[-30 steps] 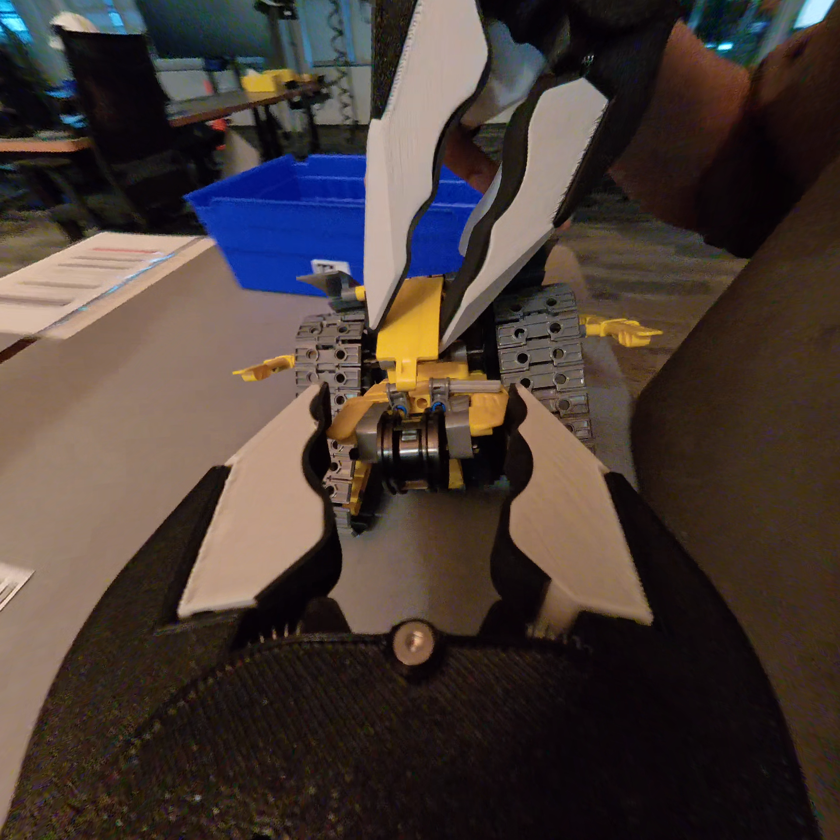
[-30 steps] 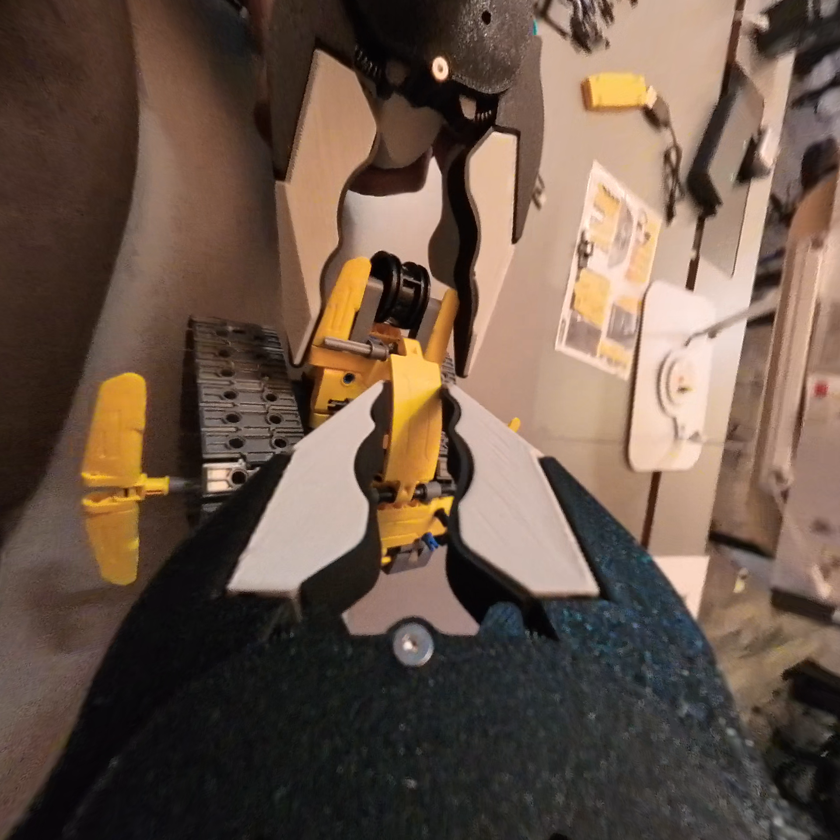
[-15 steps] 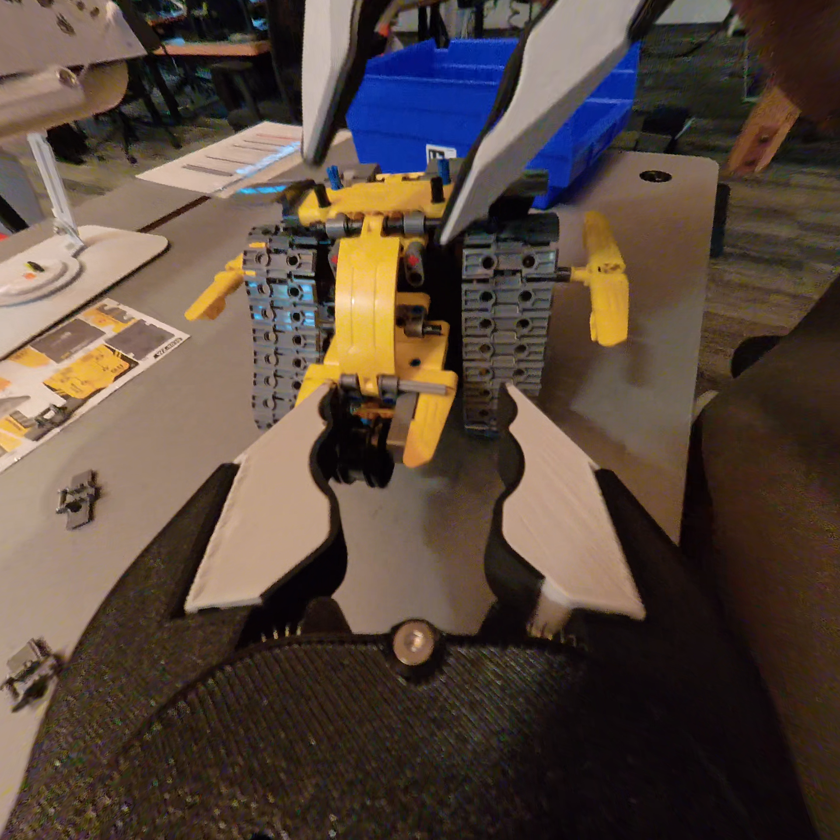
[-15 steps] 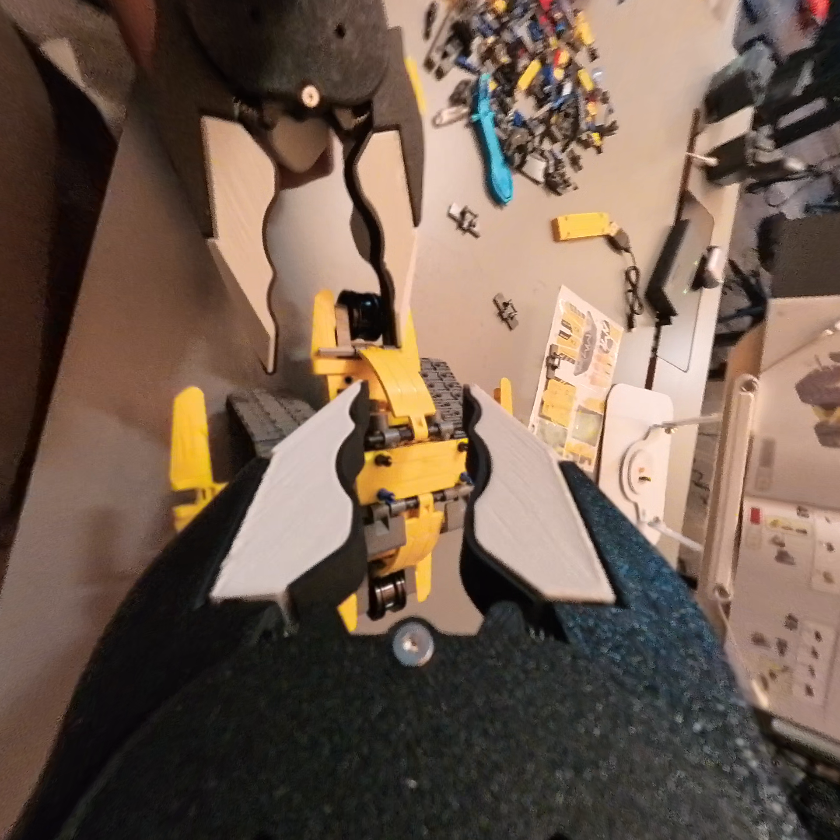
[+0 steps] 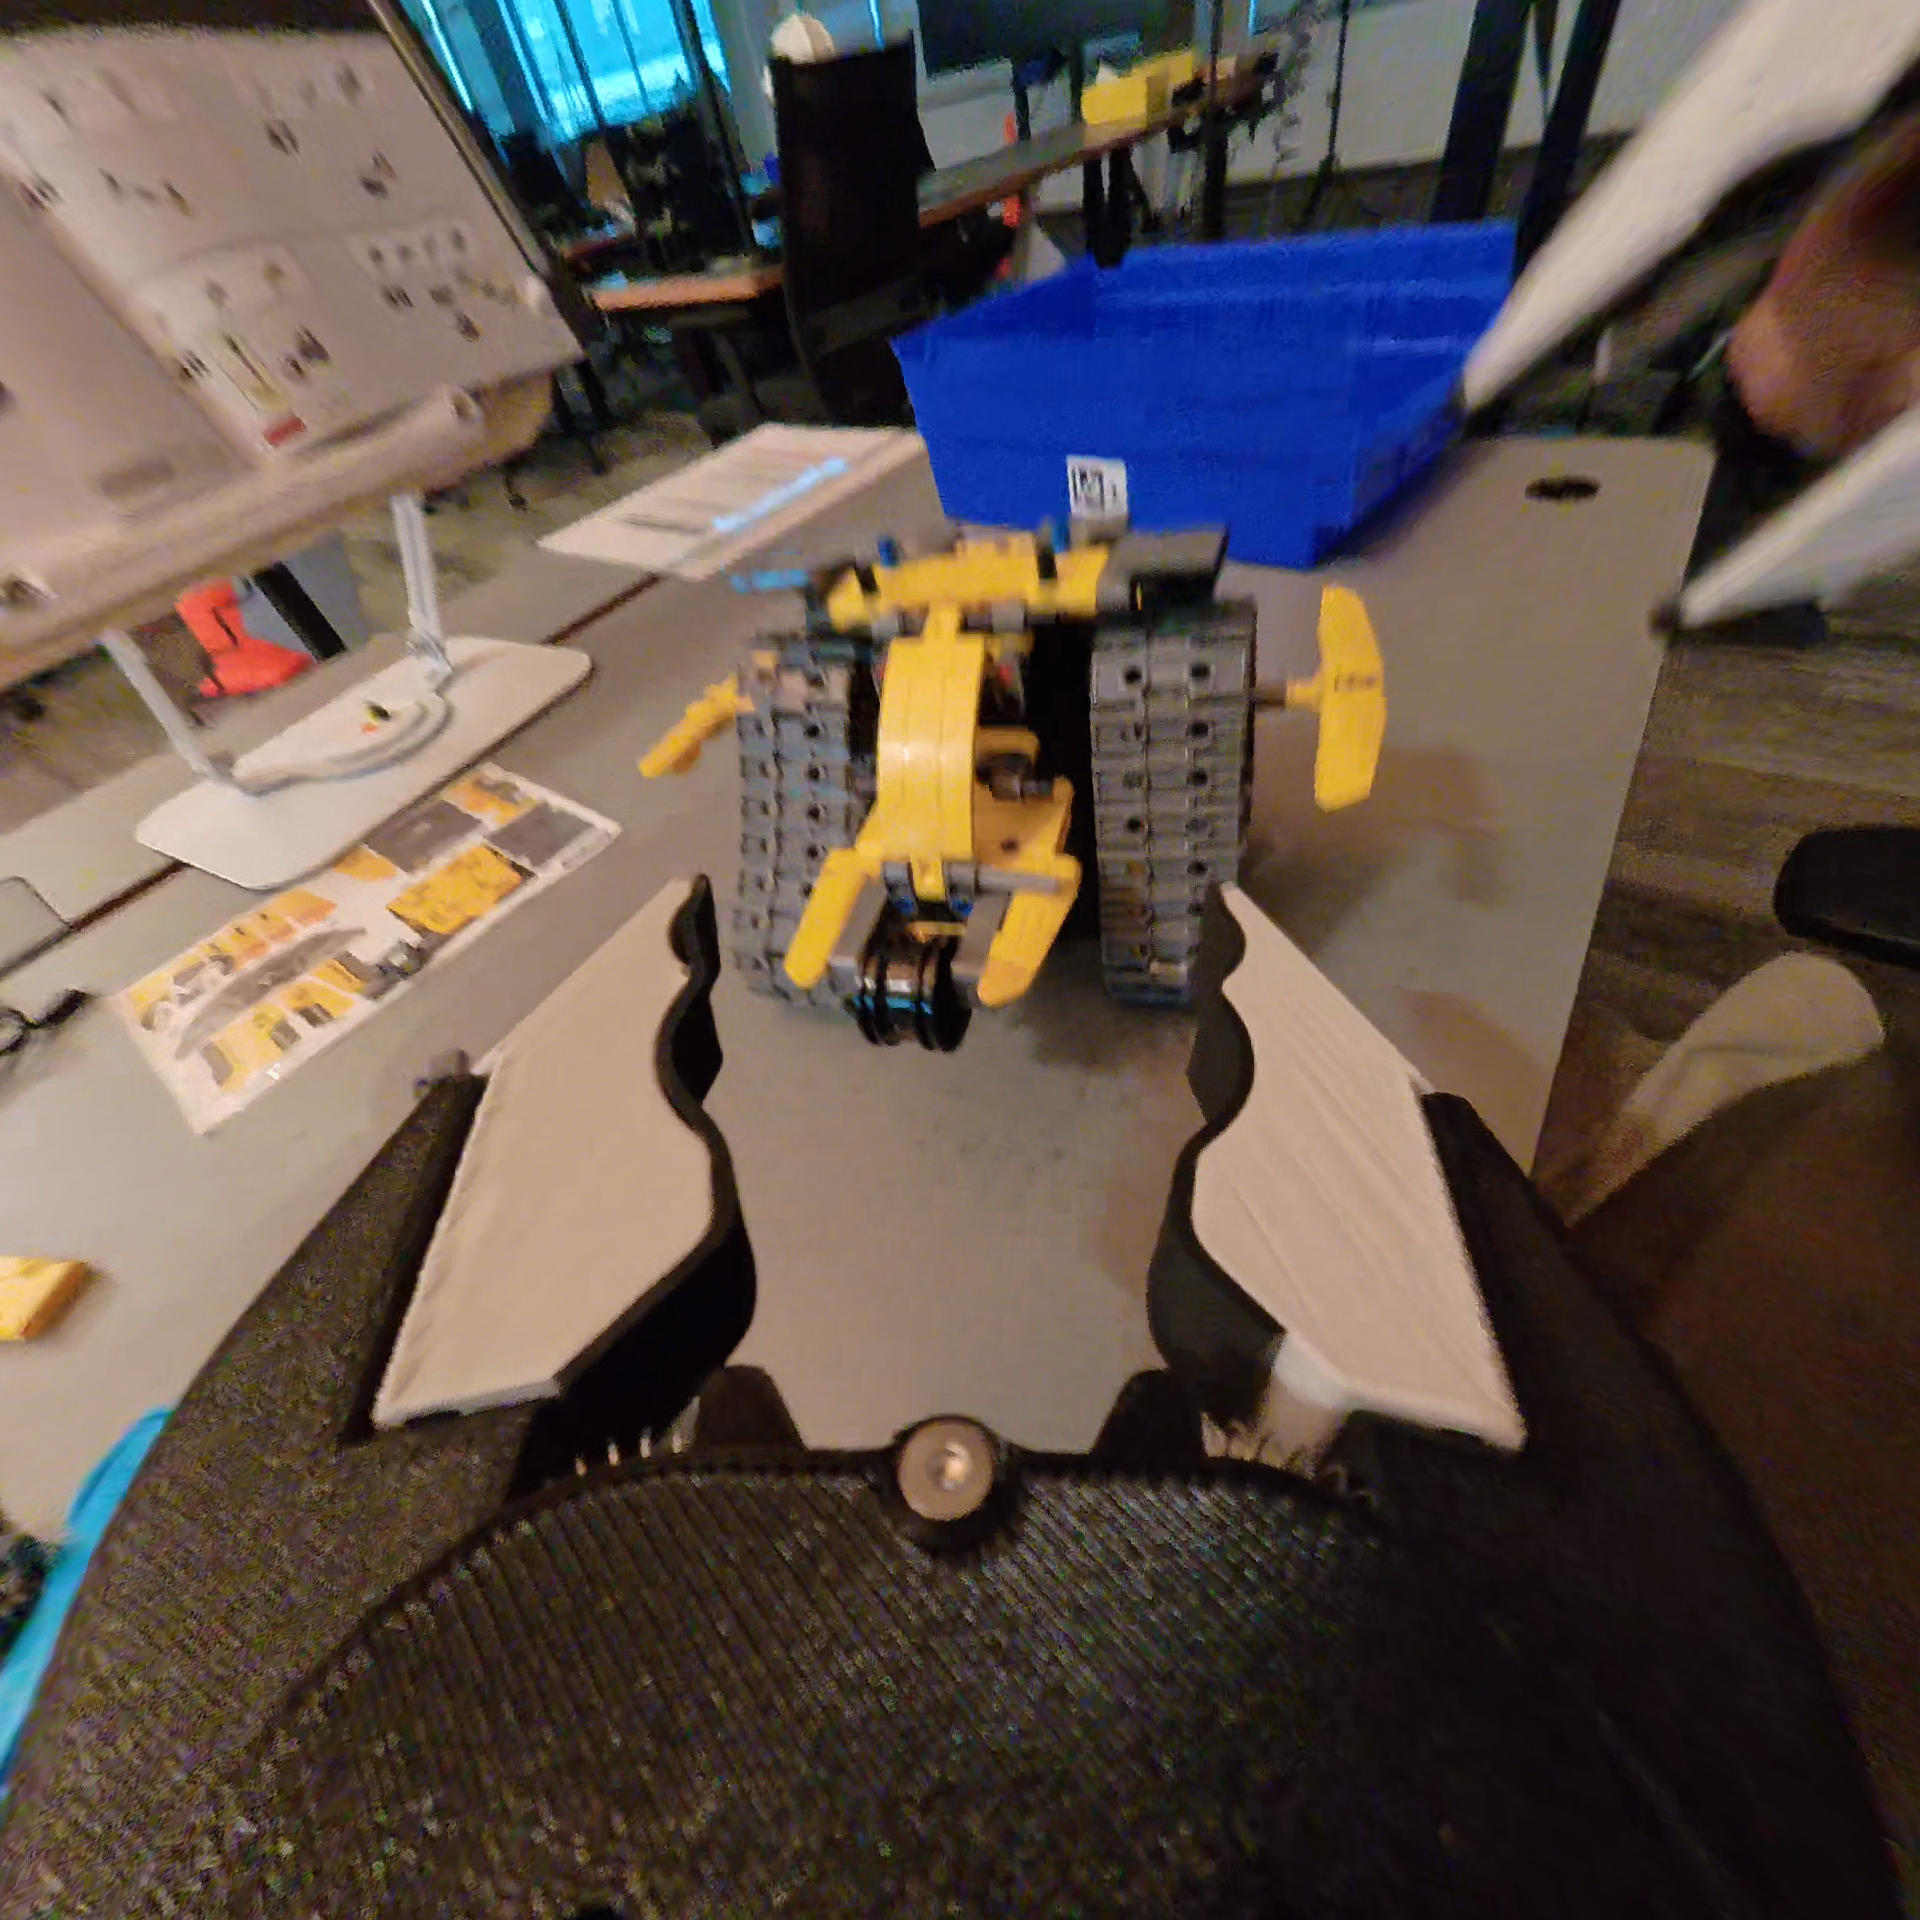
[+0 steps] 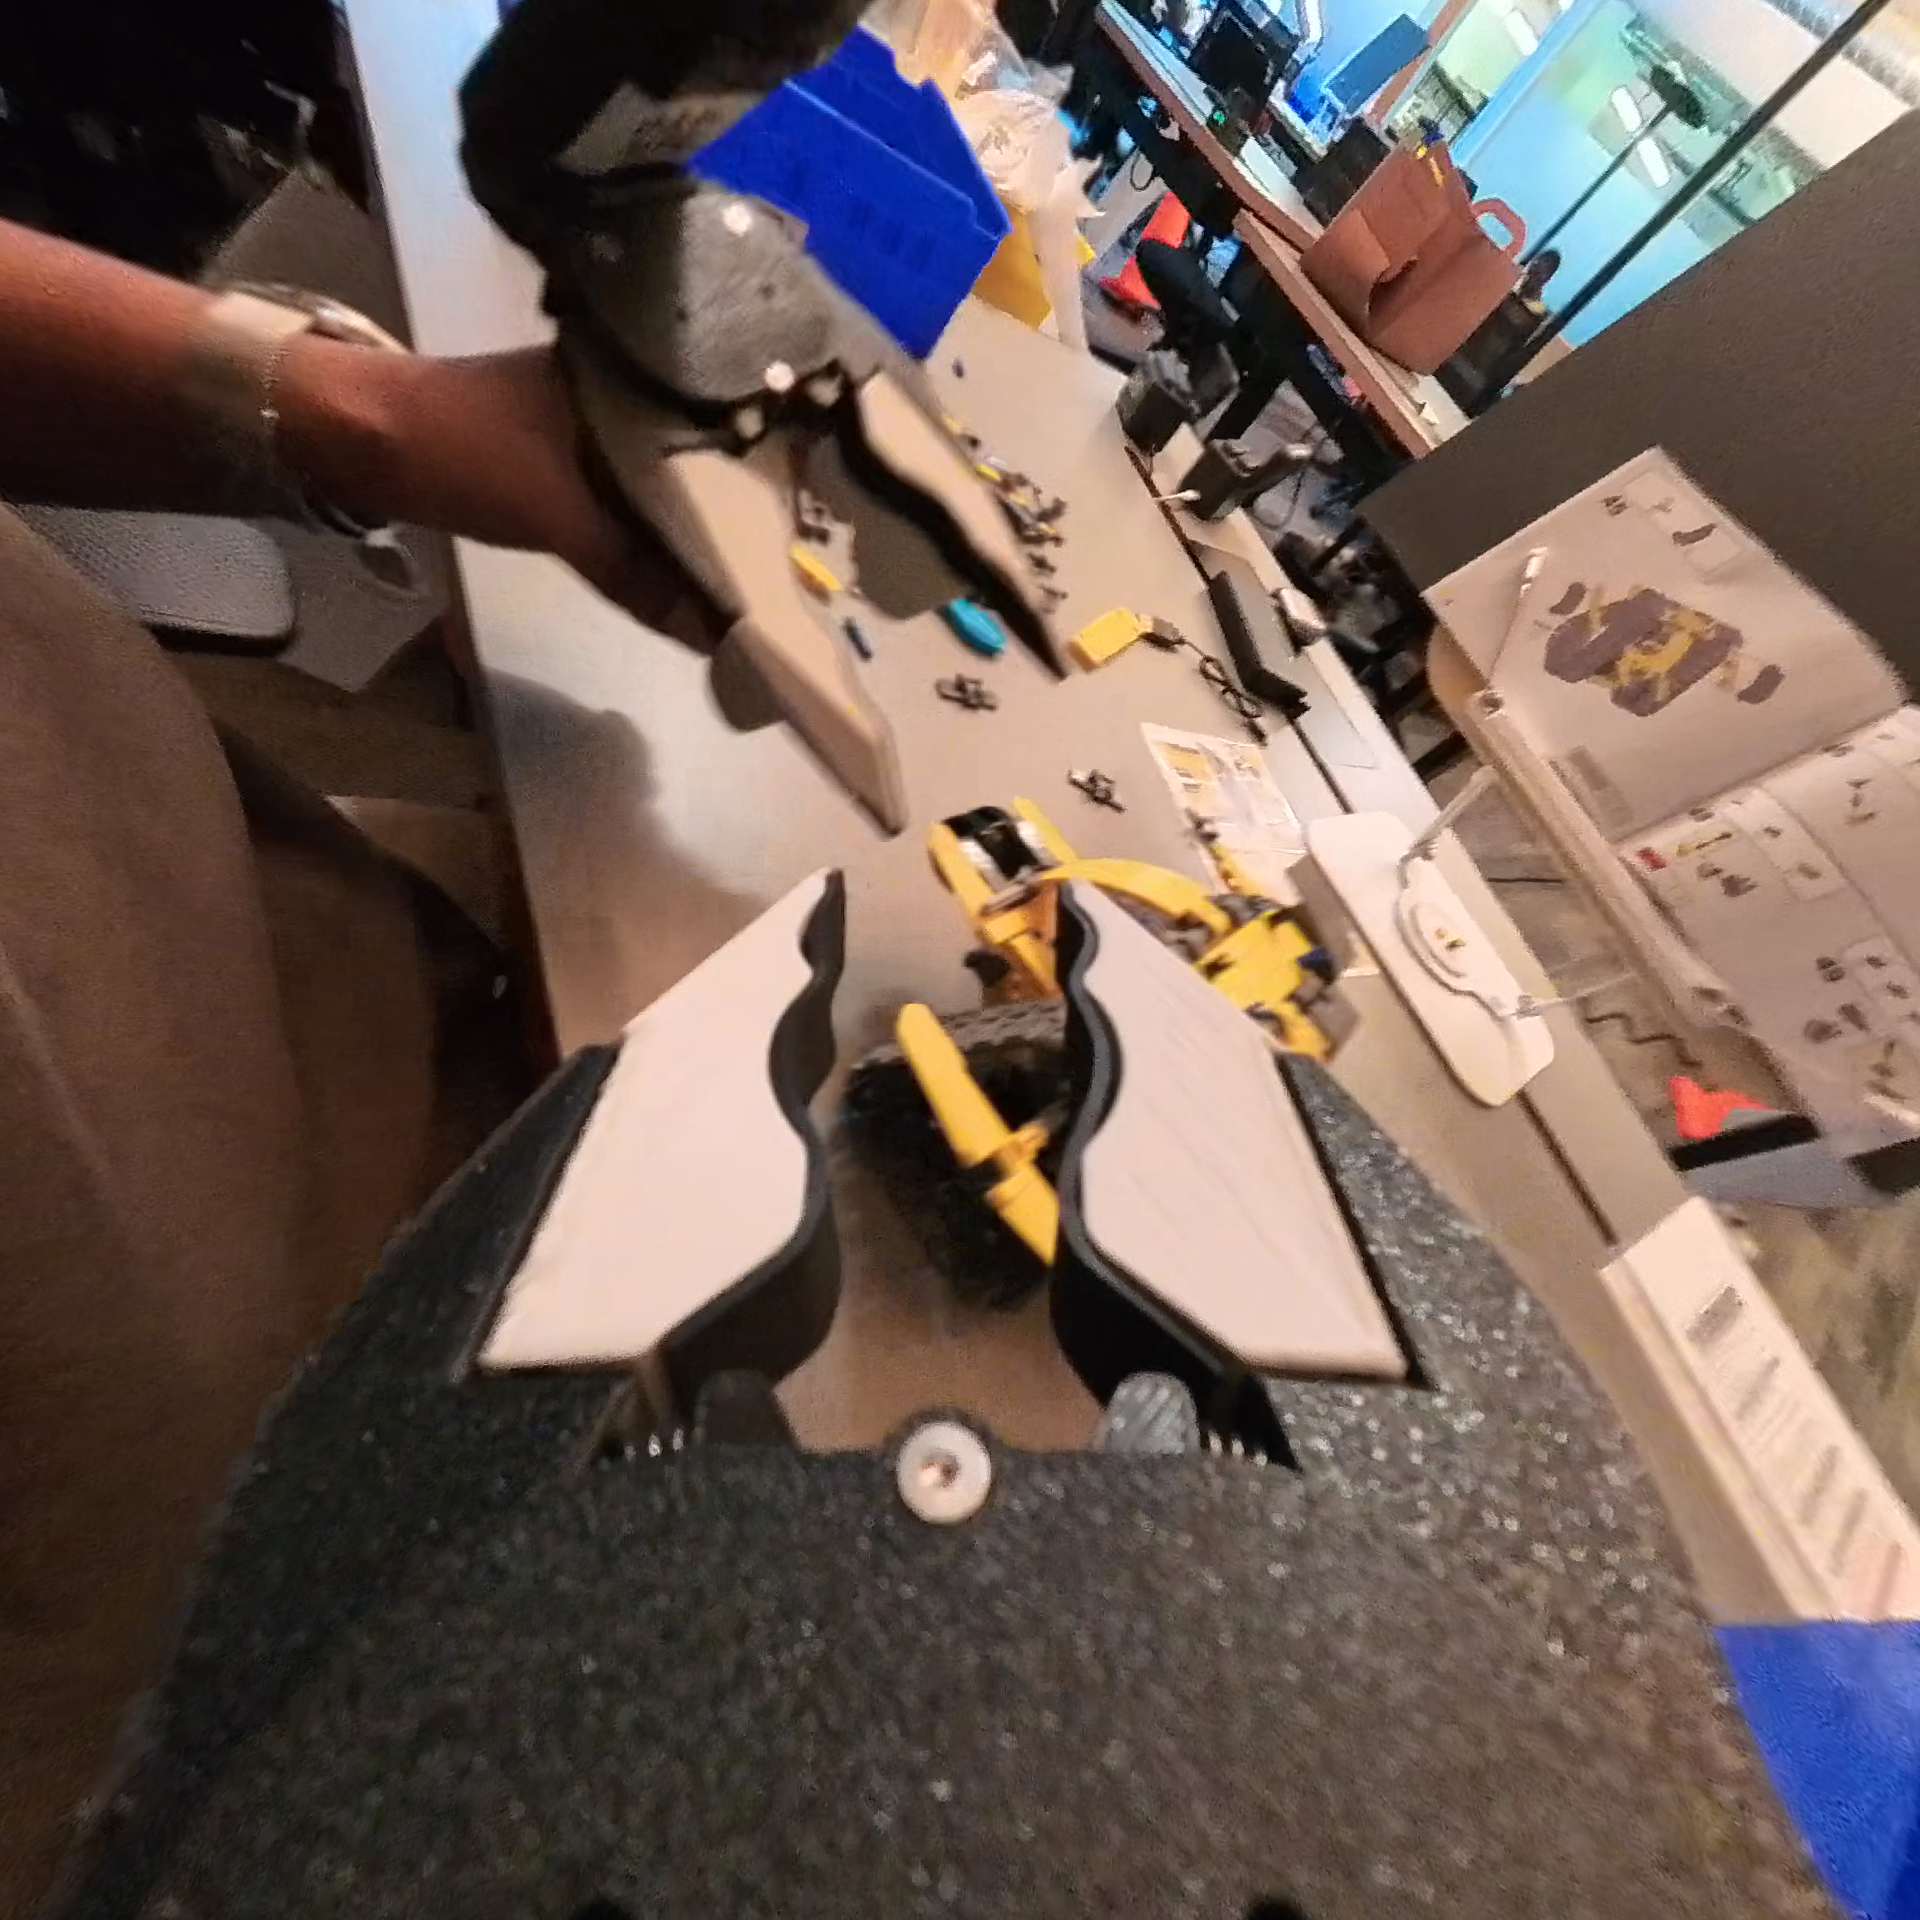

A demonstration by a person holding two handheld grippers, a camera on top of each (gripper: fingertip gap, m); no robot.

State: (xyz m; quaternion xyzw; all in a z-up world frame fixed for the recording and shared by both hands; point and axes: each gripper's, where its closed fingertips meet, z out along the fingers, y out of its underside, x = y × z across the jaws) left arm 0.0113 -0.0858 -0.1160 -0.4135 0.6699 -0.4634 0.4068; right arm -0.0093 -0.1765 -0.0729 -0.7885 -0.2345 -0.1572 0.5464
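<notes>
Currently both hand-held grippers are released, ours, left point(image 5: 956, 935) and right point(image 6: 951, 935), holding nothing. Tracked brick model point(image 5: 987, 790) sits mid-frame on tabletop point(image 5: 1455, 831); we judge it light, rigid, fragile — grip the tracks.

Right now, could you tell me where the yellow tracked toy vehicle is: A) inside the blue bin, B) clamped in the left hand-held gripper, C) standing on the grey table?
C: the toy vehicle stands on the table, clear of the open left hand-held gripper and in front of the blue bin.
</notes>
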